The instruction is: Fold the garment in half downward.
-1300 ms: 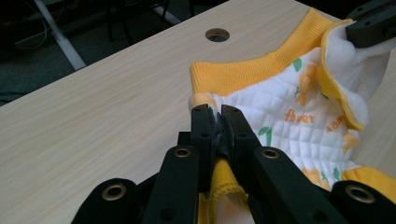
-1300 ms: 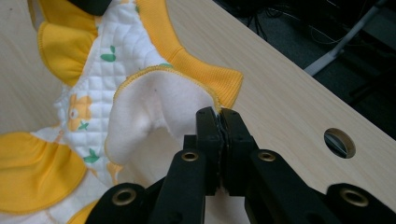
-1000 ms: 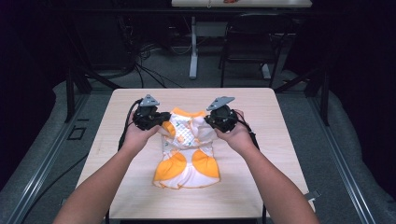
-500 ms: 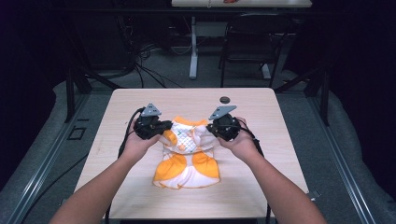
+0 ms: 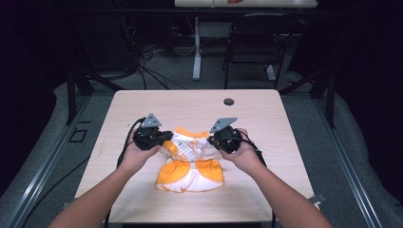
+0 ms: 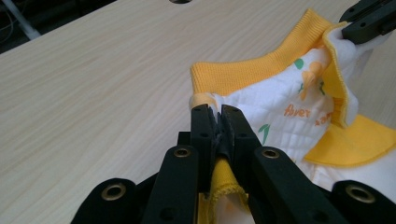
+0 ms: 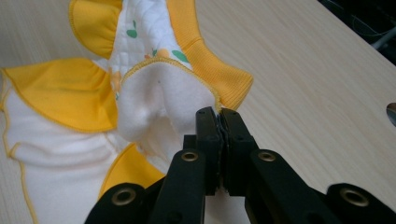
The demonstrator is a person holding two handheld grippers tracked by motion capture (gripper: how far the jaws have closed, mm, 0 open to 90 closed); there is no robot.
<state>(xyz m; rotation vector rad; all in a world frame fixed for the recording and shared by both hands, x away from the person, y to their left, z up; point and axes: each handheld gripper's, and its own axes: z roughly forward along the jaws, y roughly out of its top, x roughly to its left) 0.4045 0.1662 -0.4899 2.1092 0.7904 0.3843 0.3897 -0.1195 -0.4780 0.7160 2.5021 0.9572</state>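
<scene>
A small white and yellow garment (image 5: 190, 161) with a printed pattern lies on the wooden table (image 5: 199, 107), its upper part raised and stretched between both grippers. My left gripper (image 5: 164, 138) is shut on the garment's left edge; in the left gripper view the jaws pinch a yellow hem (image 6: 219, 175), with the ribbed yellow band (image 6: 247, 70) beyond. My right gripper (image 5: 212, 141) is shut on the right edge; its own view shows the black jaws clamping white fleece lining (image 7: 163, 102) near the ribbed band (image 7: 219, 74). The other gripper's tip (image 6: 369, 21) shows at the left gripper view's top right.
A round cable hole (image 5: 228, 101) sits in the table near its far edge. A chair (image 5: 252, 47) and a table leg (image 5: 196, 52) stand on the floor behind. Cables trail from the left gripper (image 5: 126, 147) over the tabletop.
Both hands have drawn the garment's upper edge toward the person and lower over the table. The grips have stayed closed on the cloth.
</scene>
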